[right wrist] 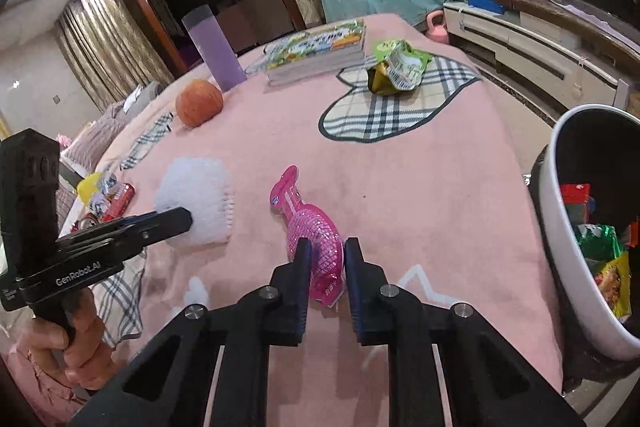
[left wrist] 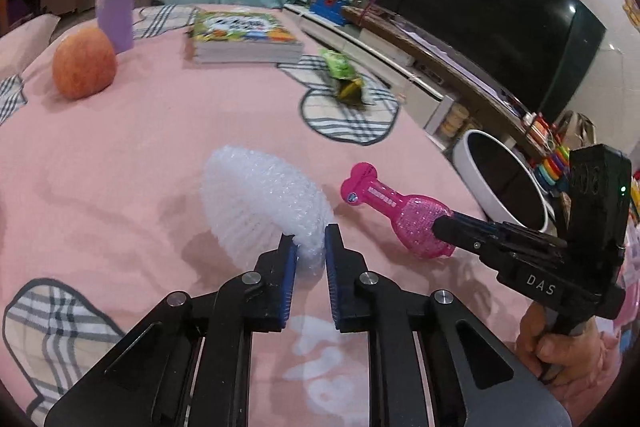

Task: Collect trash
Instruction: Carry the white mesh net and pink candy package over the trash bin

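A crumpled piece of white bubble wrap (left wrist: 260, 199) lies on the pink blanket (left wrist: 160, 147), and my left gripper (left wrist: 311, 241) is shut on its near edge. In the right wrist view the same bubble wrap (right wrist: 196, 195) shows with the left gripper (right wrist: 182, 219) clamped on it. A pink glittery pouch (right wrist: 316, 239) lies beside it, and my right gripper (right wrist: 324, 251) is shut on its near end. The left wrist view shows that pouch (left wrist: 400, 215) pinched by the right gripper (left wrist: 442, 227). A green snack wrapper (right wrist: 394, 67) lies farther back on a plaid heart patch.
A white bin (right wrist: 560, 247) with wrappers inside stands off the right edge. An apple (right wrist: 199, 101), a purple tumbler (right wrist: 214, 47) and a stack of books (right wrist: 320, 49) sit at the back. A red can and more wrappers (right wrist: 108, 195) lie at the left. A person's hand (right wrist: 76, 343) holds each handle.
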